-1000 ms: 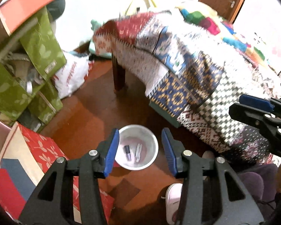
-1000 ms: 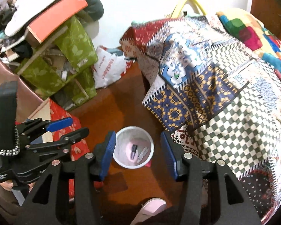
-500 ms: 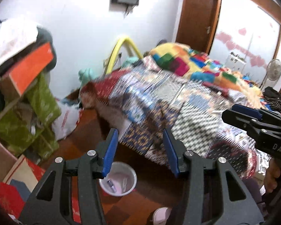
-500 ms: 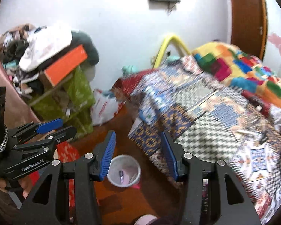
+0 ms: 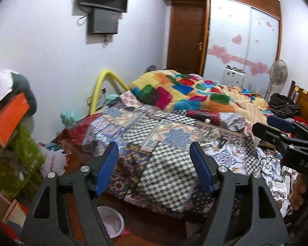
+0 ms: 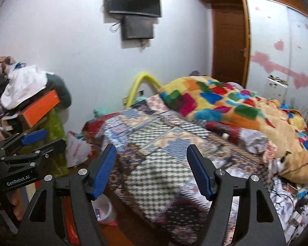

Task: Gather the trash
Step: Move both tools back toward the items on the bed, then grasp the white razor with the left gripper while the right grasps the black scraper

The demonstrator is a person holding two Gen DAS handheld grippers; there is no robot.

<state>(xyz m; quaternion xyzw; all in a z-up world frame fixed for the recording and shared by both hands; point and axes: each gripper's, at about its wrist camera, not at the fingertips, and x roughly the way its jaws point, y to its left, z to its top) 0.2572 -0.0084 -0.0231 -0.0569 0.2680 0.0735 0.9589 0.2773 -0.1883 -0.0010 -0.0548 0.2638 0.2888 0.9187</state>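
Observation:
A white bin (image 5: 113, 223) stands on the wooden floor beside the bed, low in the left wrist view and half hidden behind my left gripper (image 5: 154, 168). That gripper's jaws are opening, with nothing between them. It faces the patchwork quilt (image 5: 166, 164) on the bed. Small dark scraps (image 5: 221, 141) lie on the quilt, and paper litter (image 5: 277, 182) is strewn at the right. My right gripper (image 6: 152, 172) is also opening and empty, above the bin (image 6: 103, 207). Each gripper shows in the other's view: the right gripper (image 5: 262, 124) and the left gripper (image 6: 55, 138).
A pile of boxes with an orange box (image 5: 8, 114) and green bags (image 5: 20, 164) rises at the left. A white plastic bag (image 5: 55, 162) lies on the floor. A colourful blanket (image 5: 195, 94) covers the far bed. A fan (image 5: 278, 72) stands by the wardrobe.
Both grippers rose and tilted up from over the bin toward the bed. The bin slid to the bottom of both views. Both pairs of jaws stand wider apart.

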